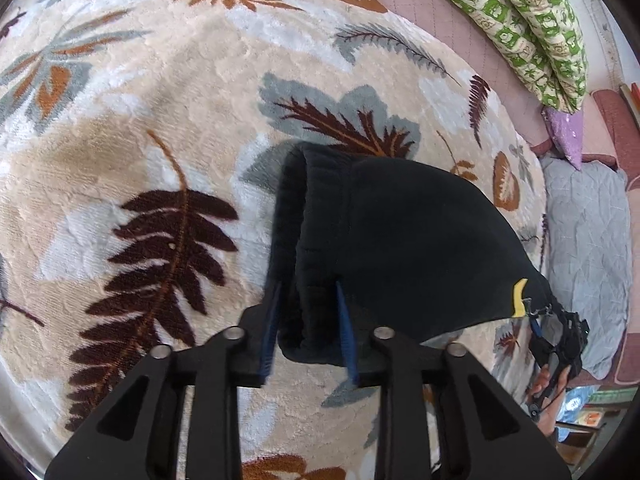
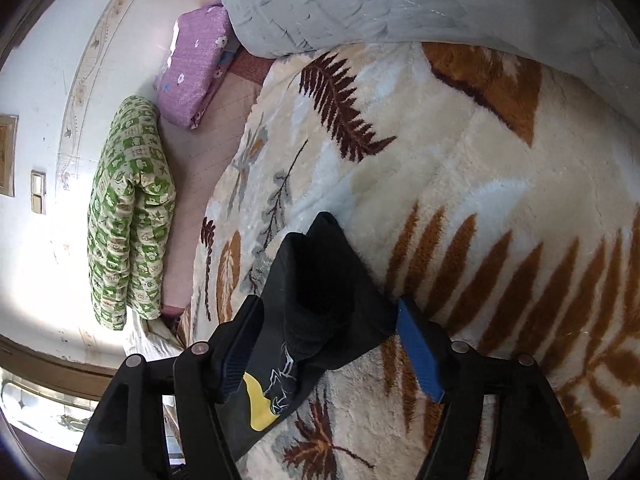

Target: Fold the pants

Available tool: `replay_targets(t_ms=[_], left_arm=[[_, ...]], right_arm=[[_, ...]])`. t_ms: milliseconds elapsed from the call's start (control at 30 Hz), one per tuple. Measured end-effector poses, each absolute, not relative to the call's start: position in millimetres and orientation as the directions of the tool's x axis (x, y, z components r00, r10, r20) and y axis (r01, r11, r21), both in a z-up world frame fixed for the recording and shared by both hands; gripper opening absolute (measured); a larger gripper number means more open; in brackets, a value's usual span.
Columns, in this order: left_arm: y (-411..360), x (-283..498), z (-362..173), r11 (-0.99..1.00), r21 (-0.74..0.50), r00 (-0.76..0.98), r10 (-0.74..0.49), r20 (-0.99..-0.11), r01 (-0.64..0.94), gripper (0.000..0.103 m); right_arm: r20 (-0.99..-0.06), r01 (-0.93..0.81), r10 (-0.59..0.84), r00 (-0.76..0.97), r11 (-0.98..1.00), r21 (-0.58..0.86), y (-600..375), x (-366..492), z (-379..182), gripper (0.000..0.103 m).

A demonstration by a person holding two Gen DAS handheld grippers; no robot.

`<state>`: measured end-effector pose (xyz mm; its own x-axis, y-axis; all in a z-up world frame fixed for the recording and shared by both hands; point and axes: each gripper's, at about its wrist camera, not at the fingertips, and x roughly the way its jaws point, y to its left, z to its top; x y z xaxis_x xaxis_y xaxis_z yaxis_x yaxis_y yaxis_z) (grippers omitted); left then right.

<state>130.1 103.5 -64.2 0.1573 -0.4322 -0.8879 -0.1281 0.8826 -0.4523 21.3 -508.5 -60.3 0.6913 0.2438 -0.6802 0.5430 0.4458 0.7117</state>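
Above the leaf-patterned blanket (image 1: 168, 92) on the bed, I hold the black pants (image 1: 400, 240) stretched between both claws: left claw (image 1: 308, 328) clenched on the waistband, right claw (image 2: 324, 344) gripping the opposite end. Thick bunched cloth could slip, skewing my fold.

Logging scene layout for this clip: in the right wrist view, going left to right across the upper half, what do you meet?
White wall → green patterned quilt → purple pillow → grey blanket, with the leaf-print blanket below it.
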Motion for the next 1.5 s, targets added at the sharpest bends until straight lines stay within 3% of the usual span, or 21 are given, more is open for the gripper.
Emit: replay_targets(t_ms=[33, 100, 133, 167, 367, 533, 600, 667, 800, 833, 867, 1000, 1100, 1333, 1500], left_arm=[[103, 129, -64, 0.88, -0.459, 0.158, -0.439, -0.884, -0.122, 0.038], [99, 128, -63, 0.888, -0.447, 0.158, -0.428, -0.89, -0.106, 0.04], [96, 128, -62, 0.894, -0.437, 0.155, -0.42, -0.894, -0.101, 0.04], [94, 129, -61, 0.899, -0.428, 0.15, -0.413, -0.898, -0.094, 0.04], [86, 132, -65, 0.908, -0.411, 0.109, -0.402, -0.909, -0.079, 0.041], [86, 130, -68, 0.918, -0.387, 0.089, -0.38, -0.921, -0.087, 0.047], [88, 127, -67, 0.916, -0.394, 0.079, -0.388, -0.918, -0.08, 0.047], [92, 125, -62, 0.91, -0.408, 0.083, -0.403, -0.912, -0.07, 0.047], [96, 129, -46, 0.913, -0.406, 0.119, -0.4, -0.909, -0.035, 0.047], [97, 132, -42, 0.913, -0.406, 0.127, -0.399, -0.908, -0.036, 0.047], [99, 137, -38, 0.911, -0.411, 0.137, -0.402, -0.905, -0.04, 0.047], [108, 158, -22, 0.899, -0.435, 0.176, -0.42, -0.89, -0.055, 0.048], [102, 177, -27, 0.9, -0.43, 0.146, -0.417, -0.897, -0.073, 0.056], [77, 193, -50, 0.9, -0.429, 0.065, -0.425, -0.903, -0.072, 0.056], [75, 194, -48, 0.872, -0.482, 0.101, -0.473, -0.875, -0.086, 0.056]], right_arm=[[-0.679, 0.536, 0.26, 0.687, 0.449, 0.715, -506, 24, -61, 0.07], [-0.69, 0.53, 0.277, 0.669, 0.474, 0.704, -503, 30, -62, 0.058], [-0.683, 0.518, 0.295, 0.668, 0.475, 0.711, -502, 32, -63, 0.028], [-0.678, 0.506, 0.326, 0.659, 0.474, 0.72, -502, 35, -64, 0.018], [-0.647, 0.434, 0.333, 0.686, 0.526, 0.731, -508, 24, -26, 0.018], [-0.793, 0.538, 0.272, 0.546, 0.611, 0.58, -520, 21, -59, 0.02], [-0.786, 0.508, 0.267, 0.558, 0.639, 0.577, -517, 20, -61, 0.024], [-0.801, 0.505, 0.246, 0.546, 0.667, 0.548, -515, 19, -48, 0.039], [-0.802, 0.492, 0.047, 0.595, 0.768, 0.41, -519, 14, 1, 0.046], [-0.787, 0.461, 0.046, 0.615, 0.788, 0.407, -519, 19, 9, 0.055], [-0.785, 0.421, 0.092, 0.613, 0.802, 0.423, -520, 29, 12, 0.056], [-0.831, 0.384, 0.154, 0.535, 0.831, 0.402, -517, 64, 1, 0.055], [-0.848, 0.366, 0.169, 0.503, 0.847, 0.386, -512, 79, -5, 0.055], [-0.881, 0.355, 0.189, 0.434, 0.862, 0.361, -502, 92, -17, 0.056], [-0.891, 0.371, 0.219, 0.399, 0.85, 0.375, -510, 93, -26, 0.056]])
